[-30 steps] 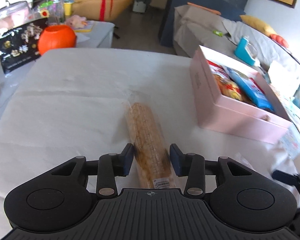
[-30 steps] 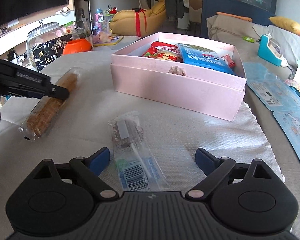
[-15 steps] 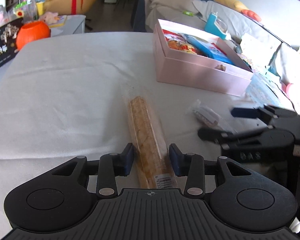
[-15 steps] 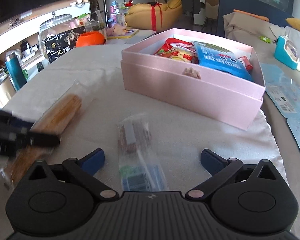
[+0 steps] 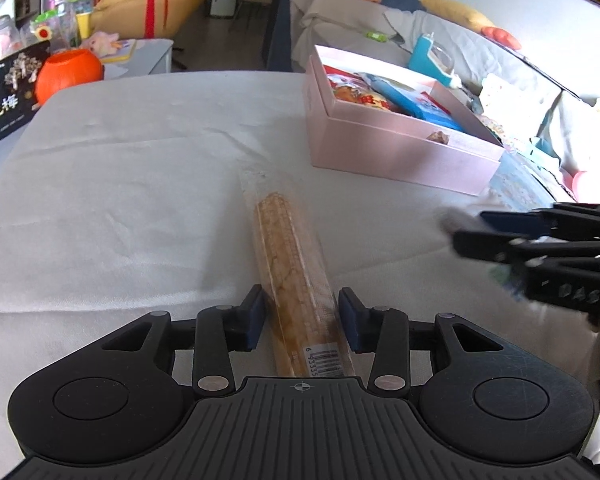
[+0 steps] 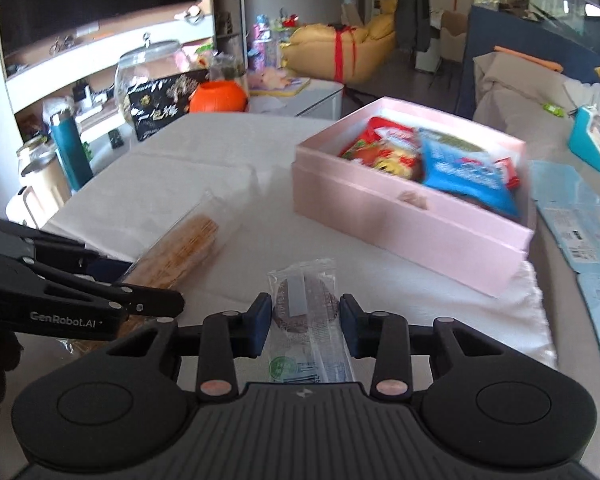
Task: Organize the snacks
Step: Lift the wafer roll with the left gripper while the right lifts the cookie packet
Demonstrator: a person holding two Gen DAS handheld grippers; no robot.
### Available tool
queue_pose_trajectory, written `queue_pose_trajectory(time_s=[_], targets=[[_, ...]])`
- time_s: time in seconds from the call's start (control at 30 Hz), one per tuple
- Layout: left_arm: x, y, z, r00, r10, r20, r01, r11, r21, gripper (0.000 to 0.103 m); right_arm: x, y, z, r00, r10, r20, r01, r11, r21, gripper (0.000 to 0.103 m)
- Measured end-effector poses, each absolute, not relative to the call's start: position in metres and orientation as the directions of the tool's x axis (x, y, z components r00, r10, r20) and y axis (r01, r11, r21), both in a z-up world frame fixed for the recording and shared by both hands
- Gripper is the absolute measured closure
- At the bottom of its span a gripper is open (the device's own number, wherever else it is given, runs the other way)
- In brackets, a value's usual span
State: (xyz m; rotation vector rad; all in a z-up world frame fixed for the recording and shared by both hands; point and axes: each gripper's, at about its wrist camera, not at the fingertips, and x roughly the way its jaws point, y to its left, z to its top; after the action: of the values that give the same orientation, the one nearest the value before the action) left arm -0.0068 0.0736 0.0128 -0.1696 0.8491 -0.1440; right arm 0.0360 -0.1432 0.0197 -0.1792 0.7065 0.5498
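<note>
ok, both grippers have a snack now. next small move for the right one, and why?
Probably carry it forward over the open pink cardboard box and release there. The right gripper is shut on the clear-wrapped dark round cookie packet, the box lies just ahead, and the left gripper with its long wrapped cracker stick sits off to the side.

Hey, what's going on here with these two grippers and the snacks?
A person is sorting snacks into a pink box with a gripper in each hand. The left gripper is clamped on a long cracker pack lying on the white cloth. The right gripper is shut on a small cookie pack. The box already holds a red bag and a blue bag.
</note>
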Motion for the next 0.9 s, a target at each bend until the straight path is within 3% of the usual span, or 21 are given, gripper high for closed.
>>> queue_pose_trajectory(time_s=[0.3, 0.7, 0.9], targets=[[-0.006, 0.071, 0.021, 0.619, -0.222, -0.753, 0.03, 0.965, -0.259, 0.067, 0.022, -0.181, 0.032, 0.695, 0.346, -0.63, -0.445, 0.895, 0.0, 0.066], [-0.019, 0.049, 0.059, 0.701, -0.261, -0.663, 0.133, 0.962, -0.238, 0.07, 0.018, -0.209, 0.041, 0.736, 0.327, -0.593, -0.392, 0.92, 0.021, 0.066], [-0.009, 0.034, 0.043, 0.641, -0.235, -0.73, 0.136, 0.972, -0.193, 0.07, 0.015, -0.207, 0.031, 0.717, 0.344, -0.606, -0.407, 0.913, 0.036, 0.066]])
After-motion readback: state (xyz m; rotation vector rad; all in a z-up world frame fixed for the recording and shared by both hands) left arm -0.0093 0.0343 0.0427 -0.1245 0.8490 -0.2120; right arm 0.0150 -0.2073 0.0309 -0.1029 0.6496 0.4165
